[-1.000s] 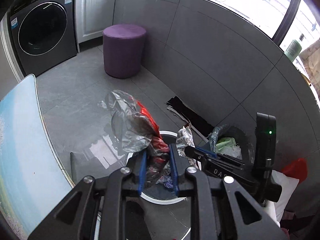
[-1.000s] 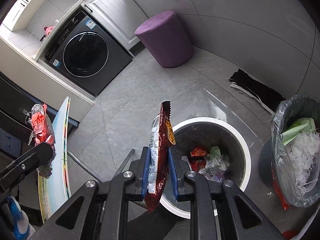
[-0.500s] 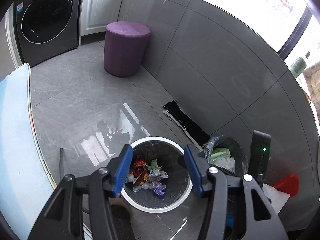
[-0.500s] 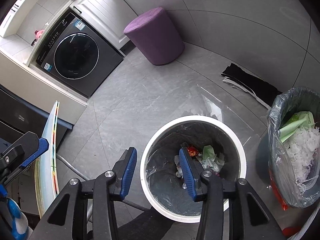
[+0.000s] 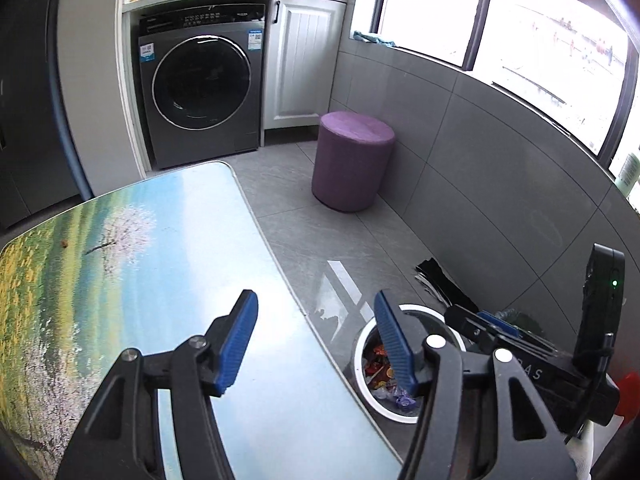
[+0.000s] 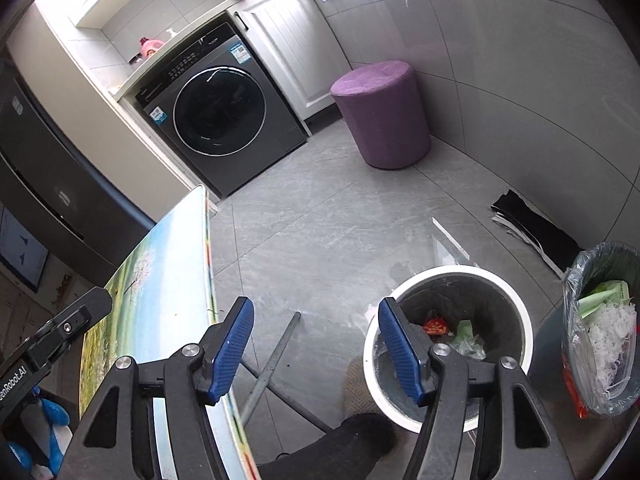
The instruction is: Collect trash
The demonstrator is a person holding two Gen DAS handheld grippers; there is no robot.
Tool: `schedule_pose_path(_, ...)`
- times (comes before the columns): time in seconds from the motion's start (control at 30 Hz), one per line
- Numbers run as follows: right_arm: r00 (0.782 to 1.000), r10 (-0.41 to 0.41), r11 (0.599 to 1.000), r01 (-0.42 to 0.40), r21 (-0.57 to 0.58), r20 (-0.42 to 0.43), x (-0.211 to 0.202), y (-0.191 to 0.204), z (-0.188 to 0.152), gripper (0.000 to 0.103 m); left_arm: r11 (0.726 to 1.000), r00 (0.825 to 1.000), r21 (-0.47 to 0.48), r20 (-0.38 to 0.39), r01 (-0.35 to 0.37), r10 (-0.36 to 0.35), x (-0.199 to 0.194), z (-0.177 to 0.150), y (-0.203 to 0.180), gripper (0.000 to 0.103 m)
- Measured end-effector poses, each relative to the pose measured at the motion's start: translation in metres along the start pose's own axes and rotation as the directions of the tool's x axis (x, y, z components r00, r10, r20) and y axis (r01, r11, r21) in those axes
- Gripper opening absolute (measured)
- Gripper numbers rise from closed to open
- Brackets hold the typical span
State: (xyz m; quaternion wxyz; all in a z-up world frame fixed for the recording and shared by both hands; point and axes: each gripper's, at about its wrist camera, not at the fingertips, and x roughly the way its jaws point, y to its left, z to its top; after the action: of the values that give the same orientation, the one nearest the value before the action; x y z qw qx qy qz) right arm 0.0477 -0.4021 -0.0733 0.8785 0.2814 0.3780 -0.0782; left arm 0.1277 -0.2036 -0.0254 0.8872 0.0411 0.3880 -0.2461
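A white-rimmed round bin (image 6: 516,300) stands on the floor beside the table and holds red, green and silver wrappers (image 6: 436,326). It also shows in the left wrist view (image 5: 362,344) with colourful wrappers (image 5: 380,368) inside. My left gripper (image 5: 314,340) is open and empty above the table's right edge. My right gripper (image 6: 316,344) is open and empty, between the table edge and the bin. The right gripper's body (image 5: 520,356) shows at the right of the left wrist view.
A landscape-print table (image 5: 120,280) fills the left; a small brown crumb (image 5: 64,245) lies on it. A second bin with a plastic liner (image 6: 600,320) holds white and green waste. A purple stool (image 6: 382,114), a washing machine (image 6: 218,120) and black mats (image 6: 532,228) stand behind.
Both grippers let their wrappers drop into the white-rimmed bin and opened. Both have since lifted and swung left, so the table is back in view.
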Motion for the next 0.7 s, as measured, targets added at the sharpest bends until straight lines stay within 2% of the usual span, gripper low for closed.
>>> schedule_pose_path(0.1, 1.000, 0.019, 0.996, -0.018, -0.087, 0.009, 0.001, 0.042, -0.008, 0.067, 0.996, 0.995, -0.037, 0.056, -0.084, 0.086, -0.027, -0.007, 0.037, 0.064)
schedule_pose_path(0.23, 0.999, 0.042, 0.977, -0.037, -0.208, 0.020, 0.002, 0.095, -0.022, 0.073, 0.978, 0.975, -0.098, 0.104, -0.186, 0.196, -0.062, -0.021, 0.086, 0.067)
schedule_pose_path(0.37, 0.998, 0.063, 0.947, -0.050, -0.317, 0.029, 0.004, 0.142, -0.042, 0.076, 0.947, 0.940, -0.131, 0.144, -0.292, 0.310, -0.098, -0.038, 0.121, 0.072)
schedule_pose_path(0.53, 0.994, 0.097, 0.913, -0.071, -0.402, 0.046, 0.000, 0.183, -0.062, 0.078, 0.904, 0.893, -0.197, 0.177, -0.380, 0.414, -0.135, -0.058, 0.153, 0.076)
schedule_pose_path(0.63, 0.991, 0.111, 0.897, -0.068, -0.436, 0.073, -0.006, 0.199, -0.072, 0.084, 0.885, 0.874, -0.225, 0.184, -0.409, 0.451, -0.151, -0.067, 0.164, 0.077)
schedule_pose_path(0.7, 0.989, 0.115, 0.888, -0.061, -0.456, 0.090, -0.008, 0.208, -0.078, 0.086, 0.868, 0.853, -0.237, 0.196, -0.437, 0.483, -0.160, -0.071, 0.168, 0.080)
